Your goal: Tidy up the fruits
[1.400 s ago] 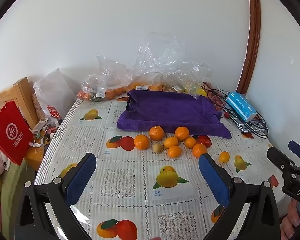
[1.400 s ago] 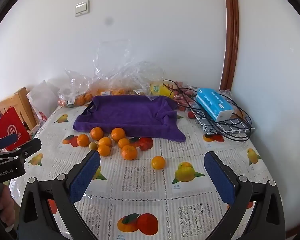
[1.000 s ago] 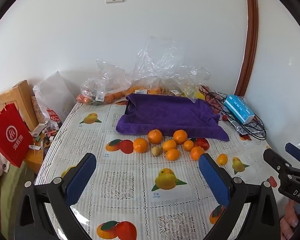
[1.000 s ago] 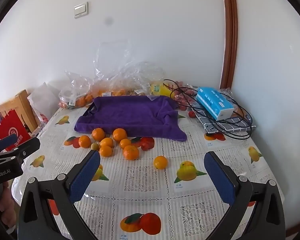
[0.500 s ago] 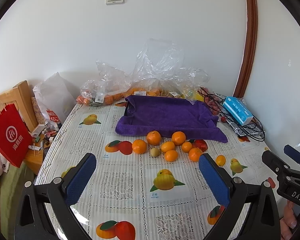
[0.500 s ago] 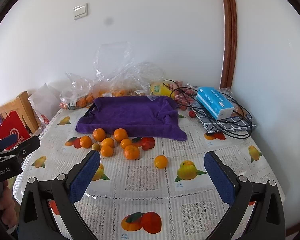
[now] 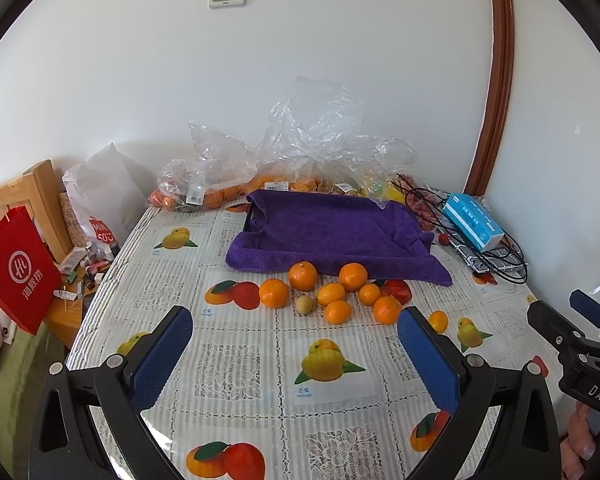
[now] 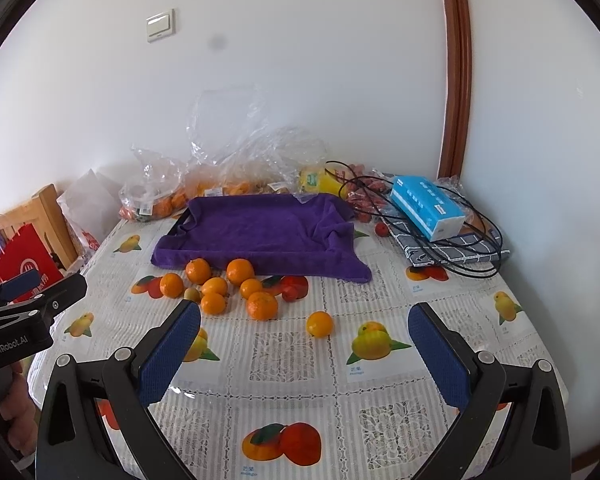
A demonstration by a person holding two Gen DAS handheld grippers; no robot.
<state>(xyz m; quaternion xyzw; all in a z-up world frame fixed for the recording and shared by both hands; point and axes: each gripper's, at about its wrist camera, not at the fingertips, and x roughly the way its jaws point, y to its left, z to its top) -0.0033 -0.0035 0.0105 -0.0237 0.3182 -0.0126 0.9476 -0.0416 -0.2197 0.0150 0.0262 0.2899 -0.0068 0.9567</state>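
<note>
Several oranges [image 7: 303, 275] [image 8: 240, 272] lie in a loose cluster on the fruit-print tablecloth [image 7: 240, 364], with a small green-yellow fruit [image 7: 304, 304] and a red fruit [image 7: 397, 290] [image 8: 296, 287] among them. One orange [image 8: 319, 324] [image 7: 438, 321] lies apart to the right. Behind the cluster a purple towel [image 7: 331, 236] [image 8: 260, 232] lines a tray. My left gripper [image 7: 296, 358] is open above the near table, well short of the fruit. My right gripper [image 8: 303, 354] is open too, and nothing lies between either pair of pads.
Clear plastic bags of oranges [image 7: 220, 188] sit against the wall. A blue tissue pack [image 8: 427, 206] rests on a checked cloth with black cables [image 8: 459, 256] at the back right. A red paper bag [image 7: 16, 272] and a wooden chair [image 7: 40, 196] stand off the left edge.
Both grippers have drawn back and risen slightly, so the fruit and towel appear a little farther away. Nothing on the table has moved.
</note>
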